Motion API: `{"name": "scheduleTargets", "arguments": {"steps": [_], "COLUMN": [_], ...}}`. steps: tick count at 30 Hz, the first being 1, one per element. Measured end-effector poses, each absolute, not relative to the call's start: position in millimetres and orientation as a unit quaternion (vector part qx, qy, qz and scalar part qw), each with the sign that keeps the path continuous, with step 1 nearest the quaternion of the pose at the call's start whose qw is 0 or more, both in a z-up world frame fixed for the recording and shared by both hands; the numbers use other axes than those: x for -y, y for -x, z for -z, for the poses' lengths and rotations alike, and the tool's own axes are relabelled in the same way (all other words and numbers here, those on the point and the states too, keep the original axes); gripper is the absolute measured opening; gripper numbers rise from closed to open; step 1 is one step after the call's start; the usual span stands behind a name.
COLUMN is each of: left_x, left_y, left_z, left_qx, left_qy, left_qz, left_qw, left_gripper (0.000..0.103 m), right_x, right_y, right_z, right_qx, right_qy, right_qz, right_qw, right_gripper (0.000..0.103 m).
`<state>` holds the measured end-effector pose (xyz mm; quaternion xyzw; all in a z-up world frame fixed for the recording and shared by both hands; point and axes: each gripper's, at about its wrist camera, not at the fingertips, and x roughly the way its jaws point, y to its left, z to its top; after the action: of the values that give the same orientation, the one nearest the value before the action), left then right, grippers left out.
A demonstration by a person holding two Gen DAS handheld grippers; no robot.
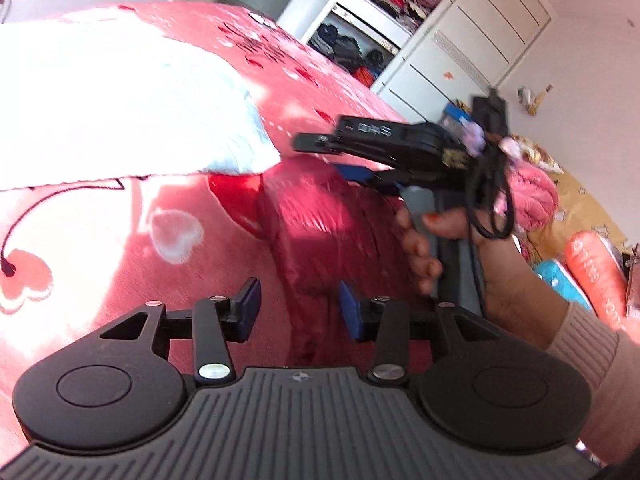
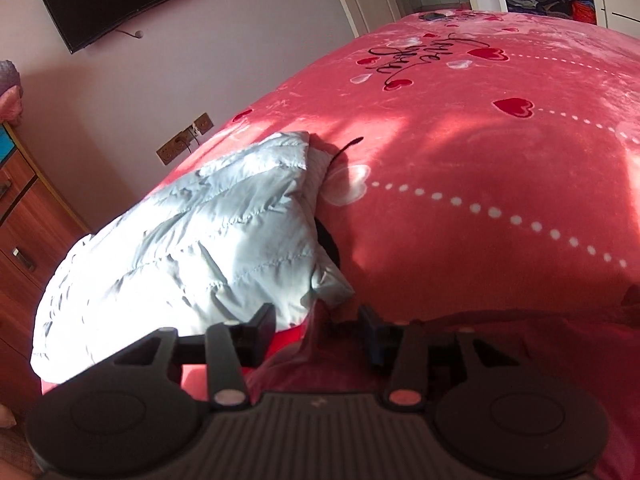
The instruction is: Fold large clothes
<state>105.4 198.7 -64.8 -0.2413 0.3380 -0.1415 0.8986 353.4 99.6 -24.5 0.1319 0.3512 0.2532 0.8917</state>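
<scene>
A shiny red puffer garment (image 1: 320,232) lies bunched on the pink heart-print bedspread (image 1: 100,248); in the right wrist view it is the dark red fabric (image 2: 500,344) along the bottom. My left gripper (image 1: 300,304) hovers open just over it, its pads apart and clear of the fabric. My right gripper (image 1: 320,156), held by a hand (image 1: 440,240), points left above the garment's far end. It is open too (image 2: 320,332), with a ridge of red fabric rising between its fingers but not pinched. A folded pale blue quilted jacket (image 2: 192,248) lies beside it, sunlit (image 1: 120,100).
An open wardrobe (image 1: 380,0) full of clothes stands past the bed. Orange and blue bundles (image 1: 592,264) pile at the right. A wooden dresser (image 2: 24,220) and a wall television (image 2: 116,0) sit beyond the bed's left edge. Bare bedspread (image 2: 500,160) stretches away.
</scene>
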Motion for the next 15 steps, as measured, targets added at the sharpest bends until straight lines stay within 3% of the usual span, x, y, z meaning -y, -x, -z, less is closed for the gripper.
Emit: {"name": "scheduleTargets", "arguments": {"steps": [4, 10, 13, 15], "left_x": [-209, -167, -148, -135], "left_y": [-106, -122, -132, -141], "left_z": [58, 48, 48, 50], "left_qx": [-0.295, -0.257, -0.249, -0.254], "left_qy": [0.277, 0.234, 0.213, 0.198], "left_qz": [0.116, 0.154, 0.171, 0.178], "left_qw": [0.907, 0.925, 0.929, 0.93], "left_gripper": [0.049, 0.048, 0.048, 0.048], "right_x": [-58, 1, 13, 17], "right_y": [-330, -279, -261, -256], "right_z": [-2, 2, 21, 31], "right_qx": [-0.305, -0.278, -0.287, -0.29], "right_qy": [-0.149, -0.1, -0.075, -0.059], "right_qz": [-0.226, -0.15, -0.127, -0.127], "right_qw": [0.913, 0.944, 0.946, 0.947], "right_gripper": [0.07, 0.07, 0.066, 0.057]}}
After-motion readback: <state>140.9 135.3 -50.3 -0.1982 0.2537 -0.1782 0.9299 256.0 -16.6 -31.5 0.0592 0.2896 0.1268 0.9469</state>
